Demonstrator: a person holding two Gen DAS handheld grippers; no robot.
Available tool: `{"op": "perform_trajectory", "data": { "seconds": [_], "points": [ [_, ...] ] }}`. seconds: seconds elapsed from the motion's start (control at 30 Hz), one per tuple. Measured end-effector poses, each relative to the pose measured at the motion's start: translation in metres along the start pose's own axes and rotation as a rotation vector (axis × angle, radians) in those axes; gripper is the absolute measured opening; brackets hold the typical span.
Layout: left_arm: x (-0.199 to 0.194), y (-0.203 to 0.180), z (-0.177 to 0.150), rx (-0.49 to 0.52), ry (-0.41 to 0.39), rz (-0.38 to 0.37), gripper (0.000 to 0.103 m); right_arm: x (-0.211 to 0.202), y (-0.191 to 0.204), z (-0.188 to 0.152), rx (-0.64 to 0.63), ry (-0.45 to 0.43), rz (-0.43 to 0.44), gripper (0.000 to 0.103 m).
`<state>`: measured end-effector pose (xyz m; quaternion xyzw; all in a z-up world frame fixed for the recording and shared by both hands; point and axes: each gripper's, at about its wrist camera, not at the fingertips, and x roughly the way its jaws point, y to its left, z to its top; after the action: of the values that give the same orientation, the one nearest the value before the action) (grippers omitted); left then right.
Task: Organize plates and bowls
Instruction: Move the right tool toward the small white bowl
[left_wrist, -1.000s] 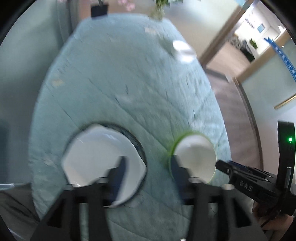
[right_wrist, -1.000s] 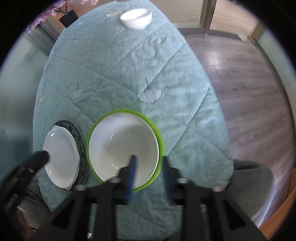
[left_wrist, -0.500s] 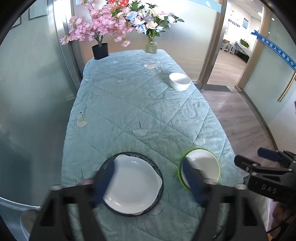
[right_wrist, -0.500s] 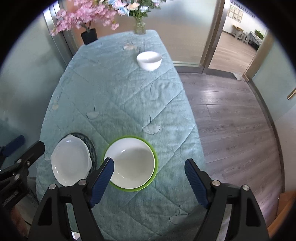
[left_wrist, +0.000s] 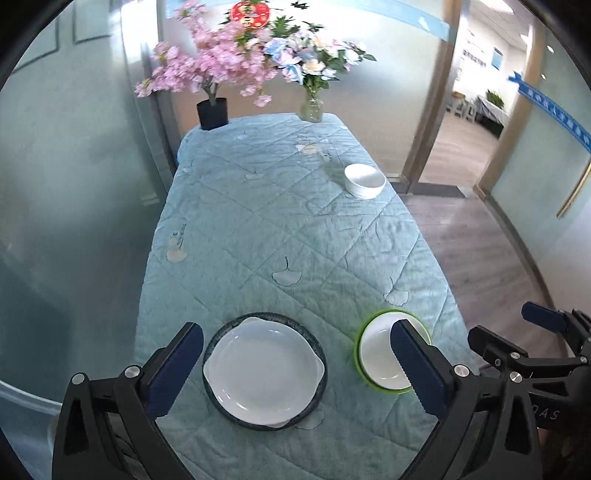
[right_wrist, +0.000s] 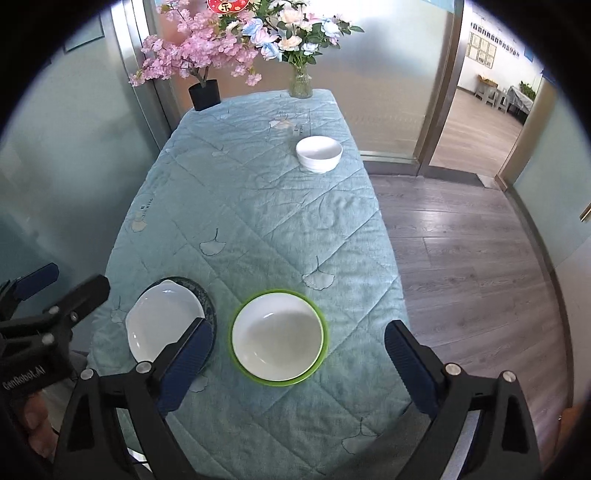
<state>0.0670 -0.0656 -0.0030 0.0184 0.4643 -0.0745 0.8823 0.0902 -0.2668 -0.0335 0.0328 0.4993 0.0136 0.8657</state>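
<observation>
Hovering left tongs (left_wrist: 295, 365): spread wide and empty, above the near end of the bench, blue fingers (left_wrist: 175, 369) either side of the white plate.
Right tongs (right_wrist: 299, 365): also wide apart, holding nothing, framing the white bowl from above.
White plate (left_wrist: 264, 367): lies on a dark-rimmed plate (left_wrist: 319, 354), near left of the bench.
White bowl (right_wrist: 277, 339): sits inside a green-rimmed plate (right_wrist: 320, 314), just right of the plate pair, apart from it.
Bench (right_wrist: 258, 206): covered by a quilted teal cloth with leaf prints.
Small white bowl (right_wrist: 319, 153): stands alone toward the far right edge.
Far end: black pot of pink blossoms (right_wrist: 204, 94) and a glass vase of flowers (right_wrist: 300, 83).
</observation>
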Motion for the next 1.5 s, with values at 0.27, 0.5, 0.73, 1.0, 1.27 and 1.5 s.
{"op": "perform_trajectory", "data": {
  "seconds": [0.27,0.5,0.73,1.0,1.27,1.5],
  "points": [
    [0.018,-0.011,0.024,0.029,0.007,-0.040,0.102,0.010,-0.008,0.010,0.001,0.010,-0.022,0.098],
    [0.049,-0.011,0.070,0.031,0.009,-0.070,0.102,0.024,-0.017,0.035,-0.021,0.010,-0.019,0.098],
    [0.081,-0.011,0.141,0.058,0.005,-0.088,0.102,0.043,-0.028,0.081,-0.042,0.004,-0.017,0.098],
    [0.134,-0.024,0.220,0.105,0.034,-0.134,0.101,0.066,-0.045,0.143,-0.073,0.012,0.017,0.098],
    [0.218,-0.031,0.294,0.108,0.112,-0.156,0.101,0.100,-0.056,0.216,-0.148,0.053,0.075,0.098],
    [0.310,-0.040,0.326,0.124,0.228,-0.168,0.100,0.172,-0.079,0.262,-0.088,0.121,0.106,0.098]
  ]
}}
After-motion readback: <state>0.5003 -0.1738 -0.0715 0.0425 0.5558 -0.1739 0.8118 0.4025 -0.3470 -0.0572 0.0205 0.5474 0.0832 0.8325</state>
